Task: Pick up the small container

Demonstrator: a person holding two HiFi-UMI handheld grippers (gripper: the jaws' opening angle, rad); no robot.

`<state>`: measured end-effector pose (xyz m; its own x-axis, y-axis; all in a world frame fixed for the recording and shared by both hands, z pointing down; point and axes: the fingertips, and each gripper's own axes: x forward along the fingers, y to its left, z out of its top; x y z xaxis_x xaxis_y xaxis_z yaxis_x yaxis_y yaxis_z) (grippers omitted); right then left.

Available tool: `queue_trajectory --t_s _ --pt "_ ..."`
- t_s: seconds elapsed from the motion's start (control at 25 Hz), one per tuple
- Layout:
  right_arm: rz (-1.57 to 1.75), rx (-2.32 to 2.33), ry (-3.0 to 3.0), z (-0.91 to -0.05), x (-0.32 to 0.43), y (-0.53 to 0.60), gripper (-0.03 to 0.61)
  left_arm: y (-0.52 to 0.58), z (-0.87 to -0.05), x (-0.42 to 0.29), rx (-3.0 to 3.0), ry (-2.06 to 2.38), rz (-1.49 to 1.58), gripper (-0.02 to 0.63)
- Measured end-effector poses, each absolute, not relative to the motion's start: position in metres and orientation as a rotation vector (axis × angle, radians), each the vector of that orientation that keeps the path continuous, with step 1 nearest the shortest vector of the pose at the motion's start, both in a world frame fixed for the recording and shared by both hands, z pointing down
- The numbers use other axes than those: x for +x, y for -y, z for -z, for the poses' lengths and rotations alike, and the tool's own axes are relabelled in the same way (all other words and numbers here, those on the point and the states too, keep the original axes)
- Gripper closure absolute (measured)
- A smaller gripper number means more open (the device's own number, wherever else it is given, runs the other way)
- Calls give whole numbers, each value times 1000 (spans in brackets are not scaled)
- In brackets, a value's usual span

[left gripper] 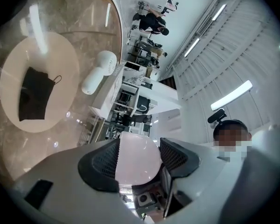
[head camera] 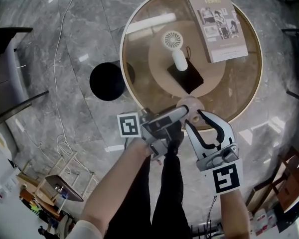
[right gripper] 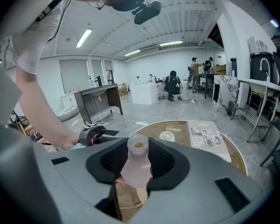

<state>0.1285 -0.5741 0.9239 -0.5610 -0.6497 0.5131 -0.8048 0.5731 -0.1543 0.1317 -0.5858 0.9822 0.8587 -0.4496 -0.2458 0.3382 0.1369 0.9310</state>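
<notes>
The small container [head camera: 190,103] is a pale pink translucent bottle with an open neck, held in the air just above the near rim of the round table [head camera: 123,59]. My right gripper [head camera: 195,116] is shut on its body; in the right gripper view the bottle [right gripper: 138,147] stands upright between the dark pads [right gripper: 113,161]. My left gripper [head camera: 185,111] comes in from the left and meets the same spot. In the left gripper view a pale rounded surface [left gripper: 139,158] fills the gap between both pads [left gripper: 102,164], touching each.
On the table lie a book [head camera: 217,26], a white hand fan [head camera: 174,46] and a black pouch [head camera: 185,76] on a round mat. A black round stool [head camera: 107,81] stands on the floor left of the table. Cables run across the marble floor.
</notes>
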Motion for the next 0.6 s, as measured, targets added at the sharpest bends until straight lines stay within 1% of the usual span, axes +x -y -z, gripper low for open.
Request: queue_trajectory --t_s 0.2,0.6 --pt "-496 1167 2434 -879 128 567 430 582 -936 131 1330 92 606 336" --pt "-403 1086 2532 -759 126 553 430 567 -818 130 1322 123 690 336"
